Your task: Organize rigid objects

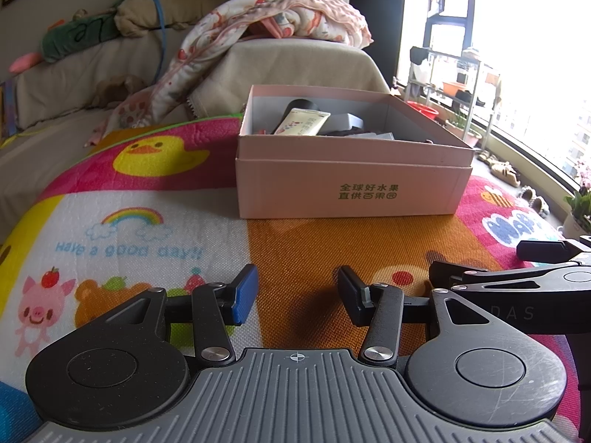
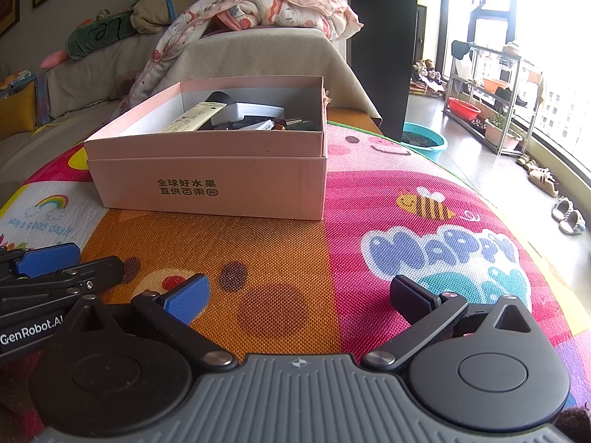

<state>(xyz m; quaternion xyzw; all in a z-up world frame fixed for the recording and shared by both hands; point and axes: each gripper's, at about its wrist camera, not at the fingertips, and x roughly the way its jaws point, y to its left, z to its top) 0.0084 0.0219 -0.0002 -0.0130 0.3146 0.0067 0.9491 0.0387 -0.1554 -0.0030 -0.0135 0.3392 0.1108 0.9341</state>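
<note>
A pink cardboard box [image 1: 351, 188] [image 2: 207, 184] with green print stands open on the colourful play mat [image 1: 295, 243] [image 2: 369, 221]. Inside it lie a cream tube [image 1: 301, 122] [image 2: 192, 118], a black cylinder [image 1: 301, 105], a white-grey block [image 2: 255, 110] and several small dark items. My left gripper [image 1: 297, 293] hovers over the mat in front of the box, open and empty. My right gripper [image 2: 299, 293] is open wider, also empty, near the box's right front corner. Each gripper shows at the edge of the other's view: the right gripper [image 1: 480, 258], the left gripper [image 2: 70, 262].
Behind the box is a beige sofa [image 1: 295, 62] [image 2: 258, 51] with a floral blanket [image 1: 258, 22] [image 2: 277, 3] and plush toys [image 1: 81, 37]. To the right are a teal basin [image 2: 424, 142], a metal rack [image 2: 491, 88] with basins, slippers [image 2: 569, 214] and a bright window.
</note>
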